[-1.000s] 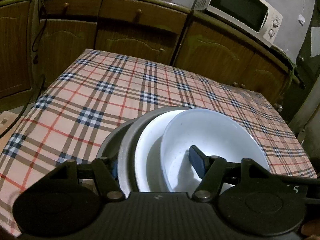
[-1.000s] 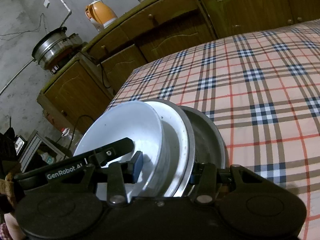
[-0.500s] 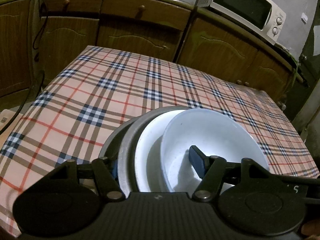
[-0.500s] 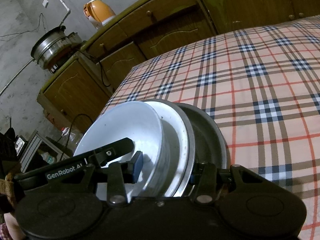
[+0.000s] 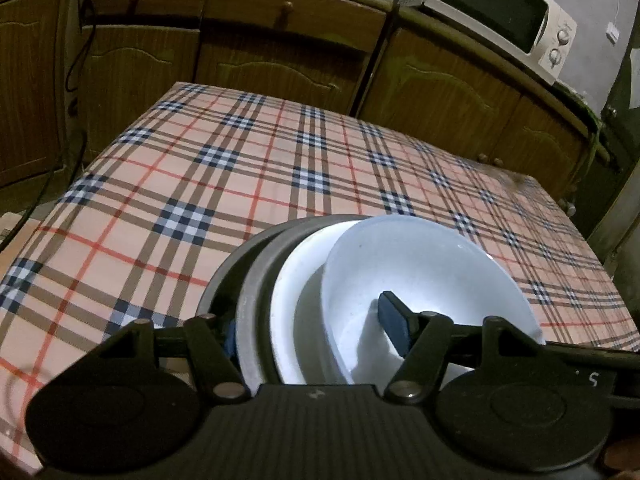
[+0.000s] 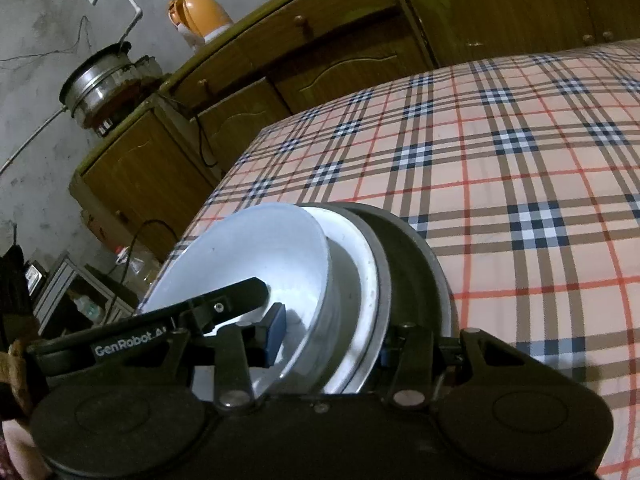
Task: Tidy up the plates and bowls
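A nested stack of dishes is held on edge above the plaid table: a white bowl [image 5: 420, 276] innermost, a white plate [image 5: 296, 300] behind it, and grey metal plates [image 5: 244, 280] outermost. My left gripper [image 5: 308, 332] is shut across the stack's rim, one blue pad inside the bowl, the other behind the metal plates. In the right wrist view my right gripper [image 6: 332, 340] is shut on the same stack from the opposite side: bowl [image 6: 256, 248], white plate [image 6: 356, 256], metal plates [image 6: 412, 264]. The left gripper's arm crosses the bowl there.
The plaid tablecloth [image 5: 240, 184] covers the table ahead. Wooden cabinets [image 5: 260, 56] run behind it, with a microwave [image 5: 500, 12] at the right. In the right wrist view an orange kettle [image 6: 200, 16] and a steel pot [image 6: 100, 80] stand on the counter.
Both grippers and the stack have drawn back and risen slightly from the table; more of the tablecloth shows. The grip on the stack is unchanged.
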Demonstrator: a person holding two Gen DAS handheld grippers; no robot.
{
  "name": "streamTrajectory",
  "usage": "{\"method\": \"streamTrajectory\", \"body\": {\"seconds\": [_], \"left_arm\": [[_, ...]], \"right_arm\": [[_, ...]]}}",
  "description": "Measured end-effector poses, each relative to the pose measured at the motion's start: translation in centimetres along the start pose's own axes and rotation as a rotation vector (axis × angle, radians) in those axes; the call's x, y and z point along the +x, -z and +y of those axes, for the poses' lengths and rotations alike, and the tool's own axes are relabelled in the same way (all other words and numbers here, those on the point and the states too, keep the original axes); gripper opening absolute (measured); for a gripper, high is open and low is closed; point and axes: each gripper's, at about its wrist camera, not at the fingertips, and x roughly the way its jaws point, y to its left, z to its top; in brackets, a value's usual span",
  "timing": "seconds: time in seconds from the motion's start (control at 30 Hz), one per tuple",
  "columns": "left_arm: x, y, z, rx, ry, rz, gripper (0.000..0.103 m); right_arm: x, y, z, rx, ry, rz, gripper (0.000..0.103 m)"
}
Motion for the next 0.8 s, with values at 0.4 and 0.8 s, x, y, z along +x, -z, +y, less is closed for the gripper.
{"method": "streamTrajectory", "body": {"seconds": [0.4,0.8], "left_arm": [[-0.5,0.0,0.1,0.008,-0.024,-0.016,0.065],[-1.7,0.2,-0.5,0.04,-0.067,-0.037,0.064]], "right_arm": [[0.0,-0.2,0.2,-0.02,0.034,0.028,0.058],[-3.8,-1.1,1.1,-0.129,0.131,-0.043,0.078]]}}
